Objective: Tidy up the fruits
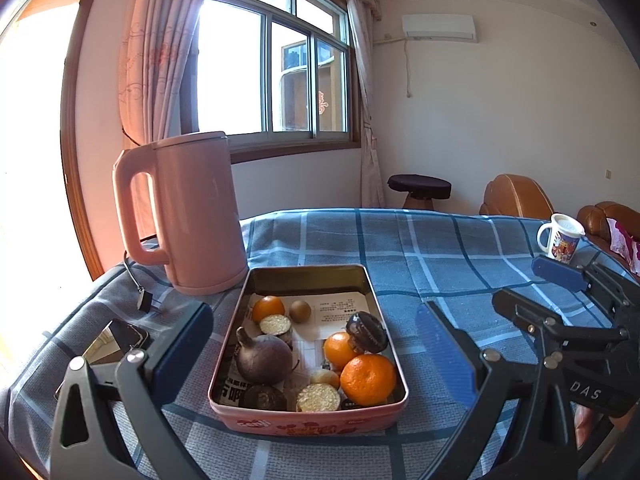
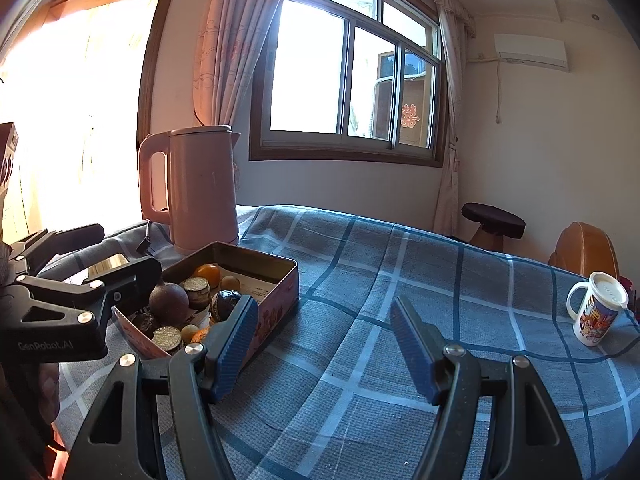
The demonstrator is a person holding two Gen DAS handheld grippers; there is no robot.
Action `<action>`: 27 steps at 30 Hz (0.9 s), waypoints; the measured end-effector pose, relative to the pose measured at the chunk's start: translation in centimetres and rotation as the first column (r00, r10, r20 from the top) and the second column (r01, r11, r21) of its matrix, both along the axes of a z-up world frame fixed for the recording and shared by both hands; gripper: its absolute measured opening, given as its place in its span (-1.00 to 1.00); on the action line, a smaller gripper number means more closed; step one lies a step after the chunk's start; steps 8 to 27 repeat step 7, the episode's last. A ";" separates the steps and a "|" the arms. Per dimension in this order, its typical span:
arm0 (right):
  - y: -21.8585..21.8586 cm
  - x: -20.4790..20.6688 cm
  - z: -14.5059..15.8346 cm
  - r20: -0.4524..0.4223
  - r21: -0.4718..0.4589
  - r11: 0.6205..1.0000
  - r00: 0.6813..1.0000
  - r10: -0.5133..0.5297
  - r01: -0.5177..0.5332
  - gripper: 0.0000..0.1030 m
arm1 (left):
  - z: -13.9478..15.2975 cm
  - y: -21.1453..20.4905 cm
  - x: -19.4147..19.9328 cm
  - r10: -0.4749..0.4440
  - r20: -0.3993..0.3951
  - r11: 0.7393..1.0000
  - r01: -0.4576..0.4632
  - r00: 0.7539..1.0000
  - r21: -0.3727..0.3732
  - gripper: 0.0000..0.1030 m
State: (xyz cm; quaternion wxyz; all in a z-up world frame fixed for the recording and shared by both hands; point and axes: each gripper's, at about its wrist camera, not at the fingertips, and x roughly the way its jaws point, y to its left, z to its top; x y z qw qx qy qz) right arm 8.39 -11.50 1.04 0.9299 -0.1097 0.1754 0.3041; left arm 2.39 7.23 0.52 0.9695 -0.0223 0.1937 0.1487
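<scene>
The left gripper (image 1: 316, 356) hovers with its jaws wide apart and nothing pressed between the blue pads, pointing slightly downward. The right gripper (image 2: 324, 344) sits just to its right, jaws also parted and empty, tilted down at a similar shallow angle

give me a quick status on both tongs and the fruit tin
Left tongs open, empty, straddling the tin. Right tongs open, empty, over cloth. Oranges in tin. Kettle close behind.
</scene>
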 end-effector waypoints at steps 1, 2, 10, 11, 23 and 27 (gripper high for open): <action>-0.1 0.0 -0.1 -0.002 -0.001 1.000 1.000 -0.002 0.002 0.36 | -0.1 -0.1 0.0 0.002 -0.003 1.000 -0.002 1.000 0.007 1.00; -0.2 0.1 -0.2 -0.004 -0.001 1.000 1.000 -0.004 0.004 0.36 | -0.1 -0.1 0.1 -0.003 -0.006 1.000 0.003 1.000 0.003 1.00; -1.3 0.5 -0.4 -0.009 -0.008 1.000 1.000 -0.020 0.020 0.36 | -0.3 -0.2 0.2 -0.010 -0.014 1.000 0.010 1.000 0.004 1.00; -1.3 0.5 -0.4 -0.009 -0.008 1.000 1.000 -0.020 0.020 0.36 | -0.3 -0.2 0.2 -0.010 -0.014 1.000 0.010 1.000 0.004 1.00; -1.3 0.5 -0.4 -0.009 -0.008 1.000 1.000 -0.020 0.020 0.36 | -0.3 -0.2 0.2 -0.010 -0.014 1.000 0.010 1.000 0.004 1.00; -1.3 0.5 -0.4 -0.009 -0.008 1.000 1.000 -0.020 0.020 0.36 | -0.3 -0.2 0.2 -0.010 -0.014 1.000 0.010 1.000 0.004 1.00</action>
